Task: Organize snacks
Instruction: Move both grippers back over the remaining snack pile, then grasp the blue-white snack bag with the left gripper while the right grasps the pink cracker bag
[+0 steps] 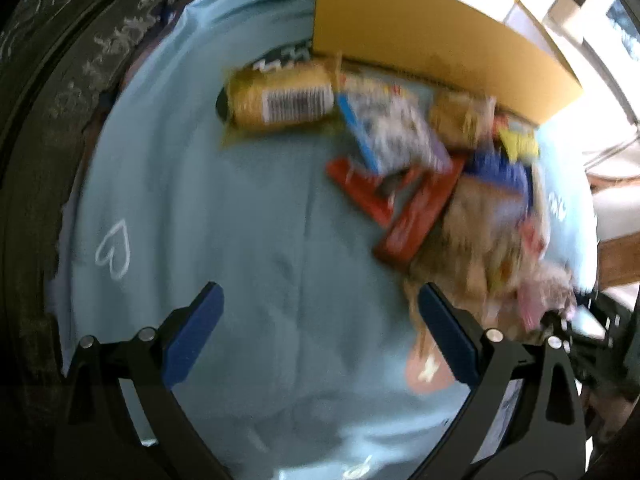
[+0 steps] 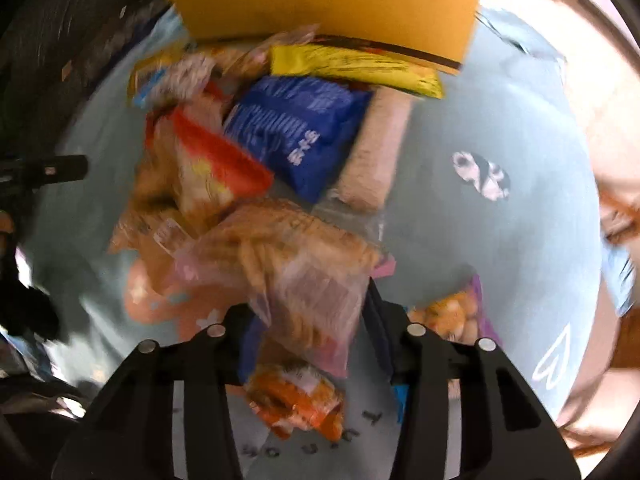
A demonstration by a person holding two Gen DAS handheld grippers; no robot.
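Observation:
A heap of snack packets lies on a light blue cloth in front of a yellow cardboard box. In the left wrist view my left gripper hangs open over bare cloth, its right finger at the heap's near edge. A yellow tube packet and two red bars lie further off. In the right wrist view my right gripper is shut on a clear bag of biscuits. Behind it lie a blue packet, a yellow packet and the box.
An orange packet lies under the right gripper, and a purple-edged bag of orange balls sits just to its right. A dark rim borders the cloth on the left. Bare cloth stretches right of the heap. Both views are blurred.

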